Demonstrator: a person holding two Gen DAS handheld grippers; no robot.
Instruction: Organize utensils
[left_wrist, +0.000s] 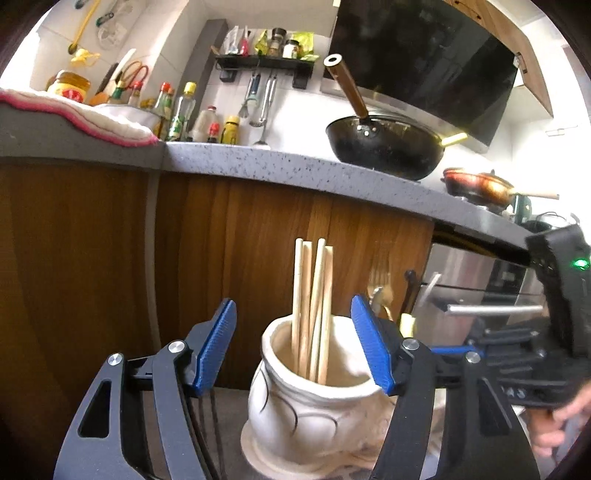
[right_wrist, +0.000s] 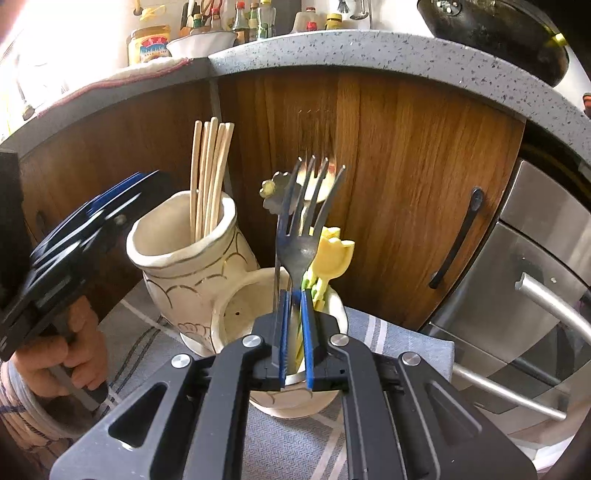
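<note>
Steel fork (right_wrist: 301, 221) clamped in right gripper (right_wrist: 294, 328); left gripper (left_wrist: 295, 339) spread around chopstick jar (left_wrist: 314, 398)

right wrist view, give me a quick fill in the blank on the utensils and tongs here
1. The right tongs are shut on a metal ____.
2. The tall jar holds wooden ____.
3. The left tongs stand ____, gripping nothing.
4. The yellow tulip-shaped utensil stands in the ____ cup.

Missing words: fork; chopsticks; open; shorter
</note>
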